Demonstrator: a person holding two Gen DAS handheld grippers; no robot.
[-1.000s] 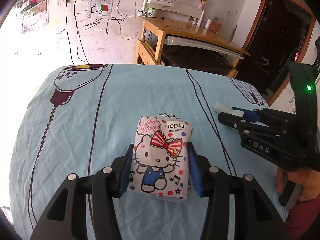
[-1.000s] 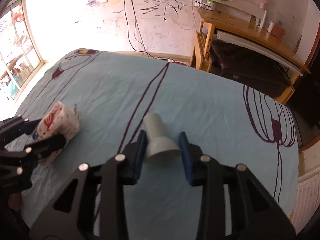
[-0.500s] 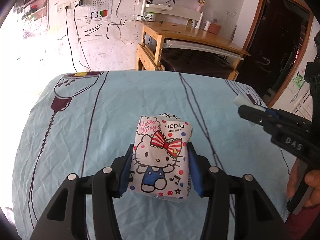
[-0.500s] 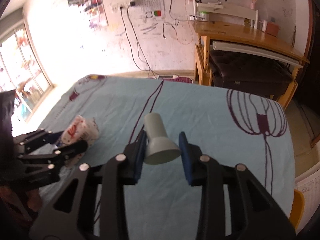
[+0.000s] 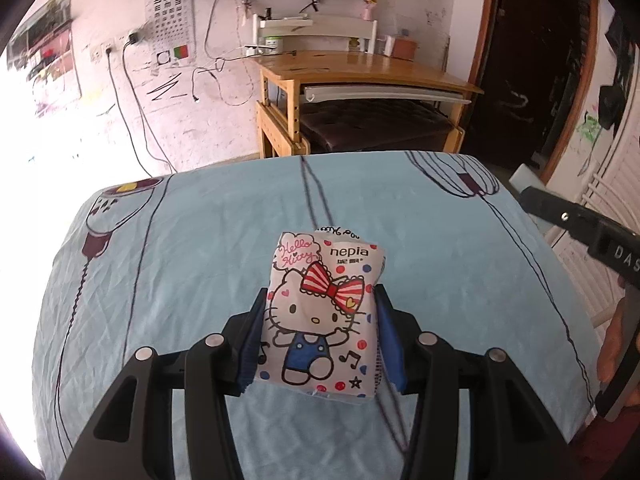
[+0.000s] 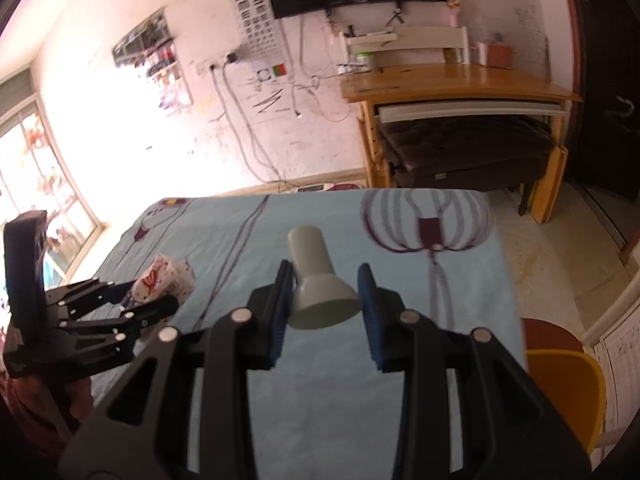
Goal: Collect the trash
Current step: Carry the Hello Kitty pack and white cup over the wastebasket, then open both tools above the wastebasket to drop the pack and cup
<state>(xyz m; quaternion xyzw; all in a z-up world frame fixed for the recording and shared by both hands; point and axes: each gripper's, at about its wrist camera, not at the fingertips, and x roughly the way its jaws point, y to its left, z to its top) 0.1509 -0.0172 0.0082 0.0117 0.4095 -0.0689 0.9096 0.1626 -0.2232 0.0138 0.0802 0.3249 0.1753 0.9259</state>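
Packet: white plastic tissue packet (image 5: 320,312) with cartoon cat, red striped bow, coloured dots, upright, clamped between the left gripper (image 5: 318,338) pads, above the light blue printed tablecloth (image 5: 192,256).
Cone: pale grey plastic funnel-shaped piece (image 6: 318,282), wide end nearest the camera, pinched by the right gripper (image 6: 325,312).
Room: open cloth ahead of both; far table edge beyond, wooden desk (image 5: 360,76) past it.
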